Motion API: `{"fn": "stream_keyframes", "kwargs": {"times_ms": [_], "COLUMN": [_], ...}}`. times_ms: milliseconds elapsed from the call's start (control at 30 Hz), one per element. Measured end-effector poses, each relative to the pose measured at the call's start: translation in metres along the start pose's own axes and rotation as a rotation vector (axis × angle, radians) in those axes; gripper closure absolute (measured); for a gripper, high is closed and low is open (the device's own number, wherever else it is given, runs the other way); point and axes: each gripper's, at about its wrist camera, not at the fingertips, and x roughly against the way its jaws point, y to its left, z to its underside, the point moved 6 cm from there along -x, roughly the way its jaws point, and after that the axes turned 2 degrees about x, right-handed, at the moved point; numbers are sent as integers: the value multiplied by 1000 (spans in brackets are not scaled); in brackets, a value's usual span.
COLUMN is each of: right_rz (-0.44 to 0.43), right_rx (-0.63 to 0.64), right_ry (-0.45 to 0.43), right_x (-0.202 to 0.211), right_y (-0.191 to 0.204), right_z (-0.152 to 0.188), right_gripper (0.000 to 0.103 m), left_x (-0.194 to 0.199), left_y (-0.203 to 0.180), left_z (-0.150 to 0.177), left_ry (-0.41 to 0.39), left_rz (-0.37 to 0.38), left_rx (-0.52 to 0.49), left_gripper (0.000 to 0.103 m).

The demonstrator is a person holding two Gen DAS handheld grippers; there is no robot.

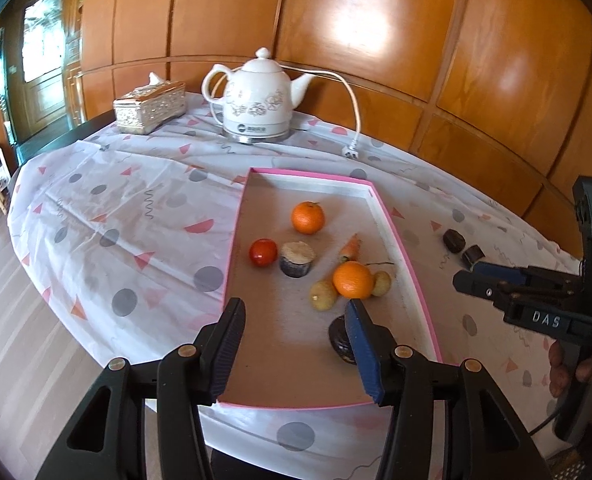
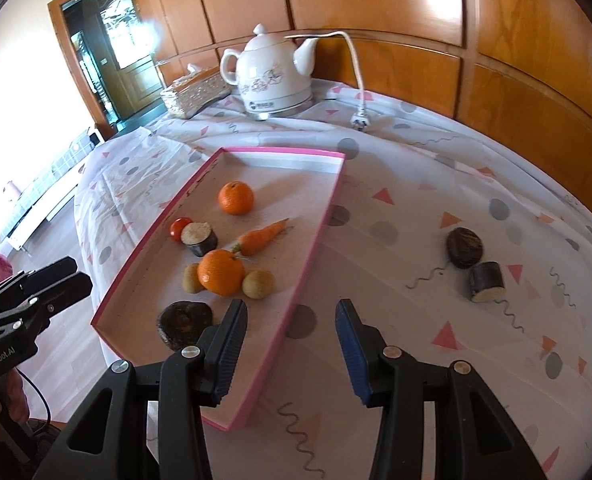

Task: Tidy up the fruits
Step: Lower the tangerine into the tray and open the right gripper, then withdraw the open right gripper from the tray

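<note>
Both the left gripper (image 1: 294, 314) and right gripper (image 2: 292, 316) have jaws spread, holding nothing. The pink tray (image 2: 316, 236) holds 2 oranges (image 2: 221, 272), a carrot (image 2: 261, 237), a tomato (image 2: 177, 227) and more. 2 dark pieces (image 2: 464, 247), possibly fruit, lie on the cloth (image 2: 416, 184) beside it.

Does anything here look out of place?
Yes: two dark items, a rounded dark brown lump and a short dark cylinder with a pale cut end, lie on the patterned tablecloth, outside the pink-rimmed tray holding the rest.
</note>
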Motion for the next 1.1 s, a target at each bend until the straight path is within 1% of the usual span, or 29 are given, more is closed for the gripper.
{"fn": "stream_keyframes", "kwargs": {"times_ms": [633, 900, 1100], "right_rz": [123, 205, 271], "right_rx": [-76, -124, -168], "right_ry": [-7, 5, 9], "right_x": [33, 51, 72], "right_y": [-74, -122, -161], "right_z": [18, 36, 50], "right_gripper": [57, 57, 57], "left_x": [-14, -22, -29], "left_y": [-61, -93, -115], "left_z": [-2, -4, -2], "left_ry": [24, 33, 43], "left_rz": [53, 82, 104], "left_rx": [-160, -225, -274], "left_gripper": [50, 50, 50]}}
